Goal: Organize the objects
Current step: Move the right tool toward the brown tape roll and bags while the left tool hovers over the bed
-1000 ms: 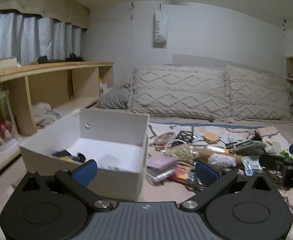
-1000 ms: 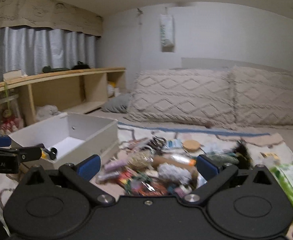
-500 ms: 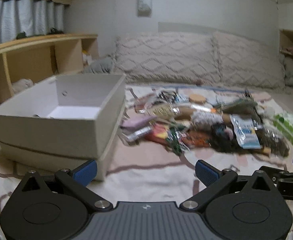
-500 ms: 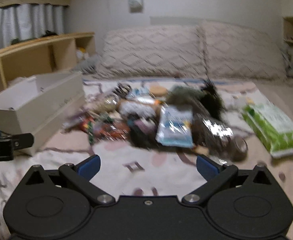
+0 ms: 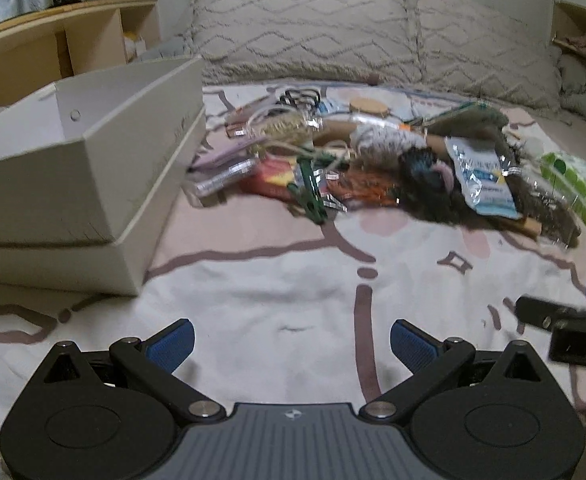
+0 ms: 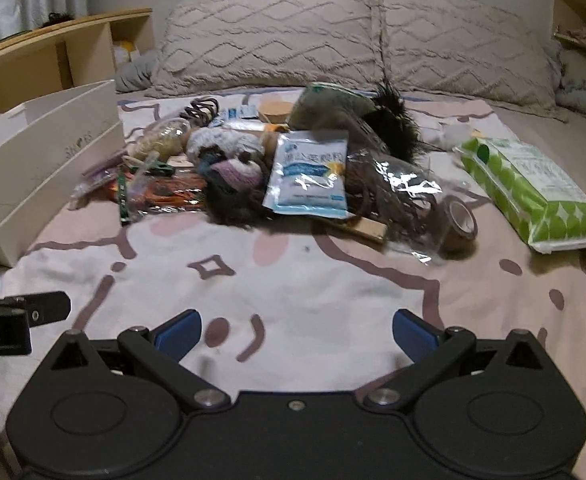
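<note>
A heap of small items lies on the bed: a blue and white sachet [image 6: 311,172], a green tissue pack [image 6: 533,192], a roll of brown tape [image 6: 459,224], black feathers [image 6: 393,120], yarn balls [image 6: 229,144] and a green clip [image 5: 309,192]. A white open box [image 5: 73,168] stands left of the heap. My left gripper [image 5: 291,342] hovers open over the bedspread, short of the heap and holding nothing. Over the same sheet my right gripper [image 6: 297,338] is open and empty too. Each gripper shows at the edge of the other's view.
Two tufted pillows [image 6: 353,36] lean against the back wall. A wooden shelf unit [image 5: 61,40] runs along the left, another shelf [image 6: 581,28] at far right. Patterned bedspread [image 6: 313,292] lies bare between the grippers and the heap.
Both grippers have dropped and pulled back toward the near side of the bed, tilting down. The box's inside has gone out of sight. Both stay open and empty.
</note>
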